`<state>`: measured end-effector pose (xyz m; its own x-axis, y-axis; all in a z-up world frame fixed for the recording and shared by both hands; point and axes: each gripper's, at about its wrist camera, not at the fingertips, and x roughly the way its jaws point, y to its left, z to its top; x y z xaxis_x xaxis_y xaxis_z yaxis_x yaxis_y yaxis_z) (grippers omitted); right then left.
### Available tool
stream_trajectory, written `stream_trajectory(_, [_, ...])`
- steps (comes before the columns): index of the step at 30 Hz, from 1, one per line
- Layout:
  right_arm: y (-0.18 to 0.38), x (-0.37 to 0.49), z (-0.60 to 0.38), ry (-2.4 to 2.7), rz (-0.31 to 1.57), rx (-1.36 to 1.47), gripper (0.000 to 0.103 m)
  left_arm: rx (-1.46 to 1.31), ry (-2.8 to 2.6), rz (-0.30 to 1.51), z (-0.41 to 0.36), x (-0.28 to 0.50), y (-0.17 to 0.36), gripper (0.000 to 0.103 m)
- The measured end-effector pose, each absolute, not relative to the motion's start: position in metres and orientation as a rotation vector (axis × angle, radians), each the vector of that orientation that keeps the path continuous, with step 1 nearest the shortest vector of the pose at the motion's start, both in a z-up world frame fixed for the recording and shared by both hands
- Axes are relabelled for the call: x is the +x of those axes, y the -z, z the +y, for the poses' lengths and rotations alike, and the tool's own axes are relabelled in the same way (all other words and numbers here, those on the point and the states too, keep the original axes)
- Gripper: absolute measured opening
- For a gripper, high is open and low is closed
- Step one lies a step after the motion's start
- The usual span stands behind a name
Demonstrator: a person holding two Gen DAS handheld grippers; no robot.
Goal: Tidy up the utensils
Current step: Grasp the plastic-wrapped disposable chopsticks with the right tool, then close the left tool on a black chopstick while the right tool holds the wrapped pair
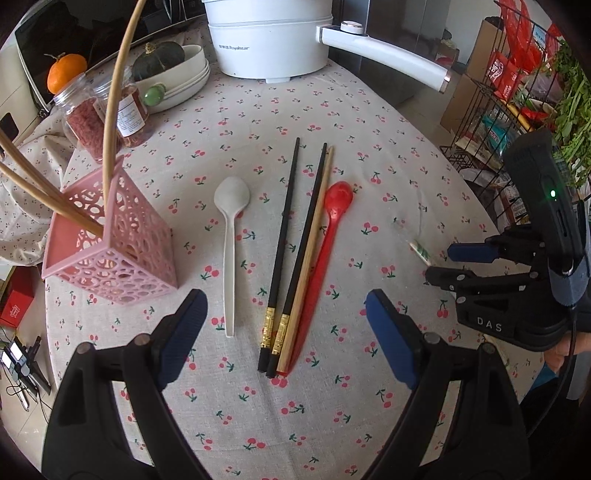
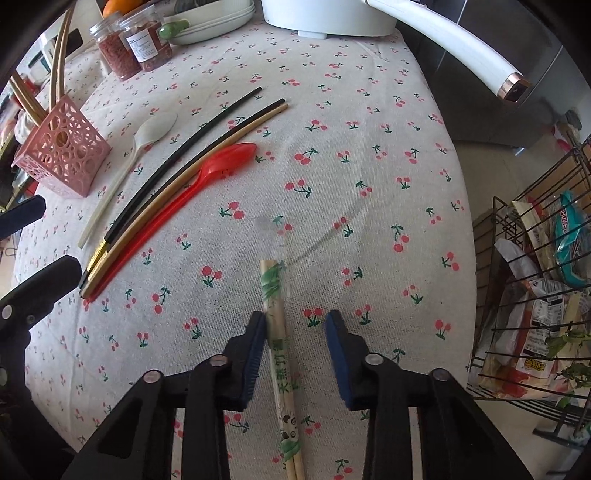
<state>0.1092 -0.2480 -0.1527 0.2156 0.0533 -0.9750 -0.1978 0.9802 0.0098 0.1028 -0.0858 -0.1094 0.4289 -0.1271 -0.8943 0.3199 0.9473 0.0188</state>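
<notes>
Lying between right hand-held gripper [image 2: 295,321] fingers, wrapped chopsticks [image 2: 282,354], jaws apart, unclamped

The bench [image 1: 332,122] wears a cherry-print cloth. On it lie a white spoon [image 1: 231,236], two black chopsticks [image 1: 291,254], a wooden chopstick [image 1: 308,254] and a red spoon [image 1: 325,251] side by side, a pink holder [image 1: 122,243] at their left, wrapped chopsticks [image 2: 280,350] apart, plus jars [image 1: 107,114], bowls [image 1: 181,81] and a white cooker [image 1: 269,40].

- Both views are bright, in even, soft daylight, with faint shadows on the bench [image 1: 332,122].
- Fisheye bending curves the edges, and the corners go black.
- Glare whitens the pot handle [image 2: 443,33].
- Focus stays sharp centrally.
</notes>
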Motion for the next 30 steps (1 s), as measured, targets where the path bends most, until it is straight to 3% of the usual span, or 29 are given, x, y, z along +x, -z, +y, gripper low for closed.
stream_trajectory(1, [0.152,0.111,-0.25,-0.182,1.351,-0.112,0.01,0.21,0.282,1.097,-0.089,0.106,0.111,0.088])
stream_trajectory(5, [0.147,0.118,-0.261,-0.183,1.352,-0.041,0.01,0.238,0.273,1.11,-0.098,0.121,0.116,0.083])
stream_trajectory(8, [0.135,0.12,-0.267,-0.189,1.32,-0.006,0.01,0.217,0.272,1.113,-0.105,0.136,0.113,0.064])
stream_trajectory(10, [0.125,0.123,-0.273,-0.191,1.297,0.014,0.01,0.203,0.272,1.115,-0.112,0.15,0.112,0.044])
stream_trajectory(16, [0.104,0.124,-0.286,-0.21,1.245,0.089,0.01,0.203,0.208,1.134,-0.126,0.197,0.123,0.022])
stream_trajectory(21, [0.097,0.124,-0.295,-0.224,1.219,0.13,0.01,0.18,0.176,1.191,-0.129,0.224,0.141,0.014])
stream_trajectory(30, [0.085,0.121,-0.291,-0.241,1.191,0.146,0.01,0.186,0.179,1.255,-0.134,0.239,0.157,0.013])
